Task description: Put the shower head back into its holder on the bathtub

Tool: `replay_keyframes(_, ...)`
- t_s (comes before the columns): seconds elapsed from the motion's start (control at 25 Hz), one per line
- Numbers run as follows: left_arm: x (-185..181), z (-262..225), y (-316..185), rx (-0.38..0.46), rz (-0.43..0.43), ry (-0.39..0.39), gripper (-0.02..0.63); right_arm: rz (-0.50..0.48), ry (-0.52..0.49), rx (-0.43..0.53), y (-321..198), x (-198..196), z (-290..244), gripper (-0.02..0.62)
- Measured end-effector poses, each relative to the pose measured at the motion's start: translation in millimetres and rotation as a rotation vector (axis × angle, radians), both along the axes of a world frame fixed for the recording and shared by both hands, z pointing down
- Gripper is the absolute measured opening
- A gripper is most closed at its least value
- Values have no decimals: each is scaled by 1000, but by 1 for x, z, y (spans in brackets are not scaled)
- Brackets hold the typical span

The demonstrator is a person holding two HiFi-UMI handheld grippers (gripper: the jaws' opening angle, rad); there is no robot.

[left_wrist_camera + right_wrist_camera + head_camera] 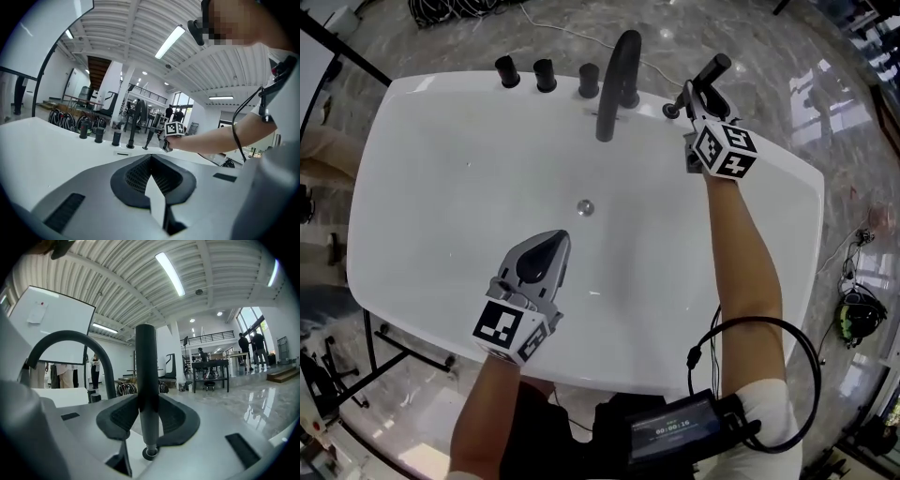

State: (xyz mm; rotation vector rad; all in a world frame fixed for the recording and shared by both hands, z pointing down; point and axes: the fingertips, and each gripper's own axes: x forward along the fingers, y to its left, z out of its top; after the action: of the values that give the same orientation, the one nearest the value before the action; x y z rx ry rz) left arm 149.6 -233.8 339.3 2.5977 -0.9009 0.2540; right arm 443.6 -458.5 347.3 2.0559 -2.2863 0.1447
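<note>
The shower head (712,70) is a dark rod with its upper end leaning away to the right over the back right rim of the white bathtub (441,187). My right gripper (692,101) is shut on its handle. In the right gripper view the shower head (146,380) stands upright between the jaws of my right gripper (147,404), and its lower end sits at the round holder (150,453) in the rim. My left gripper (553,239) hovers over the tub's near half, shut with nothing in it. The left gripper (151,159) points toward the taps.
A dark arched faucet (614,75) stands just left of the holder, with three black knobs (544,73) further left along the back rim. The drain (584,207) lies mid-tub. Cables lie on the marble floor behind the tub. People stand far off in the room.
</note>
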Motion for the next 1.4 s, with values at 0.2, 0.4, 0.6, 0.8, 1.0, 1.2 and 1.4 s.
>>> replay_keyframes(0.2,-10,15,7,-17,-8,0,15,-5,9,-47,-11,-3,25,132)
replay_keyframes(0.4,-16,23,7,-27,-13,-2,15,-7,13,-73,-20,-4,38,132)
replay_keyframes(0.6,-13,24,5,-29,-13,-4,15,-36,48,-102,-27,-10,48,132)
replay_keyframes(0.8,-10,26,9,-35,-14,-4,15,-42,76,-124,-20,-12,65,132)
replay_keyframes(1.0,-5,29,14,-50,-10,-2,15,-31,70,-103,-18,-9,65,132)
replay_keyframes(1.2,2,16,19,-33,3,-4,15,-3,21,-48,-4,-5,34,169)
replay_keyframes(1.4,19,-13,30,-13,7,11,15,20,161,-12,47,-2,-14,167)
